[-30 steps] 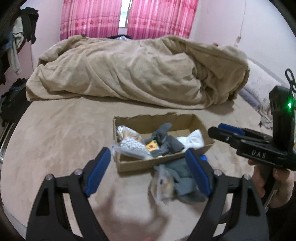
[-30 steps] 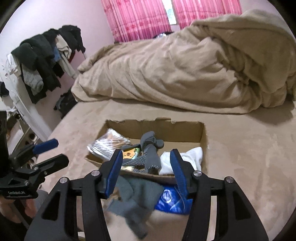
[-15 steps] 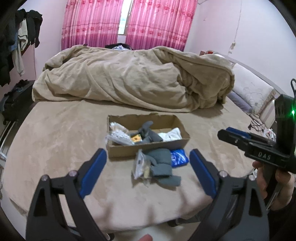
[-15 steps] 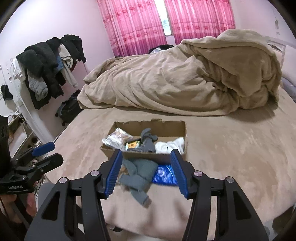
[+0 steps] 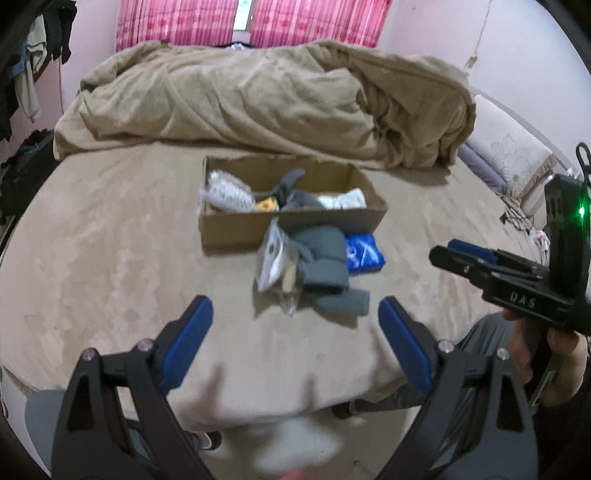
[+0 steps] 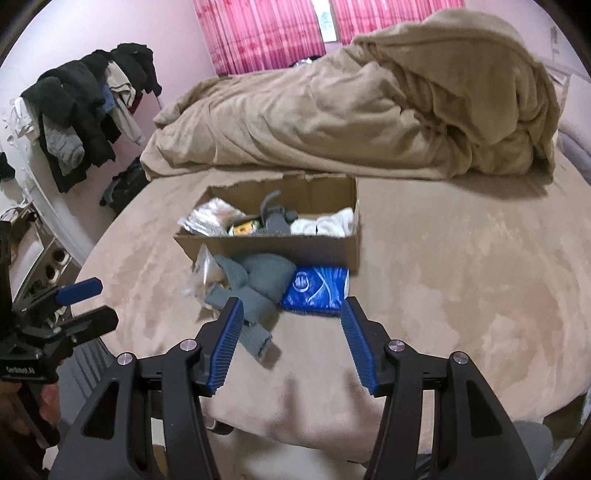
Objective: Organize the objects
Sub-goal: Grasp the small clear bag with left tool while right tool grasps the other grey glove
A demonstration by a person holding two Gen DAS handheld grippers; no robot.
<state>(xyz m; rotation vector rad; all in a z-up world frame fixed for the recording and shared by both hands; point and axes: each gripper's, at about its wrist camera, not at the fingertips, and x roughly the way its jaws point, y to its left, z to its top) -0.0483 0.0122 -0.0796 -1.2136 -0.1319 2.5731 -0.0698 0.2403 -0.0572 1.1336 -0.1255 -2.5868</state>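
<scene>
Bedroom scene: tan bed (image 5: 110, 258) carries a cardboard box (image 5: 236, 229) in front of a heaped duvet (image 5: 258, 96), pink curtains (image 6: 266, 33) behind.

Box is partly filled: a clear packet at its left end, grey cloth and something yellow in the middle, white cloth (image 6: 325, 223) at its right end.

Loose pile lies touching the box's near wall: clear plastic bag (image 5: 275, 262), grey sock bundle (image 5: 325, 266), blue packet (image 6: 317, 286). The bag and packet lie just beside the bundle; can't tell whether it overlaps them.

Left gripper (image 5: 295, 339) has jaws spread wide and empty, hanging over the near edge of the bed, clear of the pile. Right gripper (image 6: 291, 339) also has jaws spread and empty, near the socks and blue packet, touching nothing.

Judgement: between picks, with three items left outside the box. Next move calls for one gripper to advance and drop onto a single item. The blue packet looks the cleanest target for the right side. Soft socks need a deep bite; the slick bag may slip.
</scene>
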